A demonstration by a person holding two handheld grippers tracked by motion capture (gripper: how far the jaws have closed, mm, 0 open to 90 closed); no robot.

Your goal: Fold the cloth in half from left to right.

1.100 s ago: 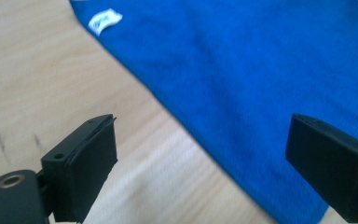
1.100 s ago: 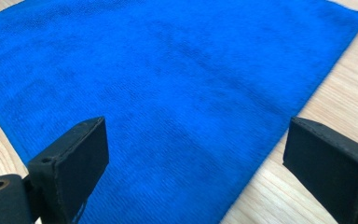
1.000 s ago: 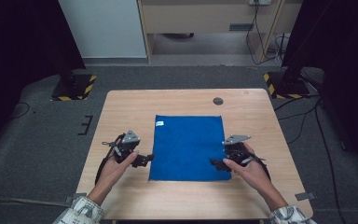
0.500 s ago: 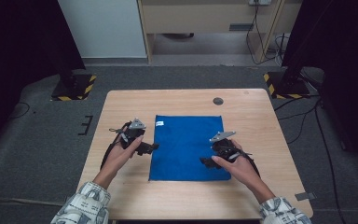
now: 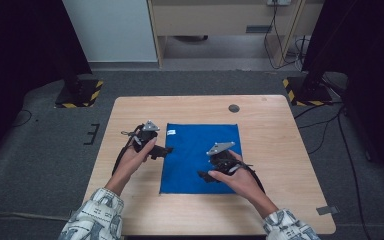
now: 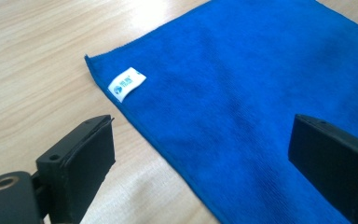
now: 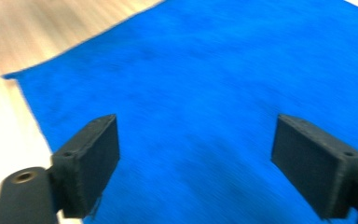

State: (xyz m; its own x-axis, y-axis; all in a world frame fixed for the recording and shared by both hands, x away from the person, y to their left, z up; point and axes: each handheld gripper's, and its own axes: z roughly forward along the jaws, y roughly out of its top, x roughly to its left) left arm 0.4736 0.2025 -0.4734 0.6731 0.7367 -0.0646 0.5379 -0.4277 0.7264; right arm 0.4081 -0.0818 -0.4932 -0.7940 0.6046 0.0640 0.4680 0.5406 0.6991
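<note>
Blue cloth (image 5: 200, 157): flat on the wooden table (image 5: 275, 150), a white tag (image 6: 127, 84) at its far left corner. My left gripper (image 5: 166, 150): at the cloth's left edge, jaws wide, one over bare wood, the other over the cloth, nothing between the pads. My right gripper (image 5: 203, 175): over the cloth's near right part, jaws wide but just now closing a little, nothing held; its view is blurred, so I cannot say whether the pads touch the cloth. Dark round spot (image 5: 234, 108): near the table's far edge, well apart from the cloth.
</note>
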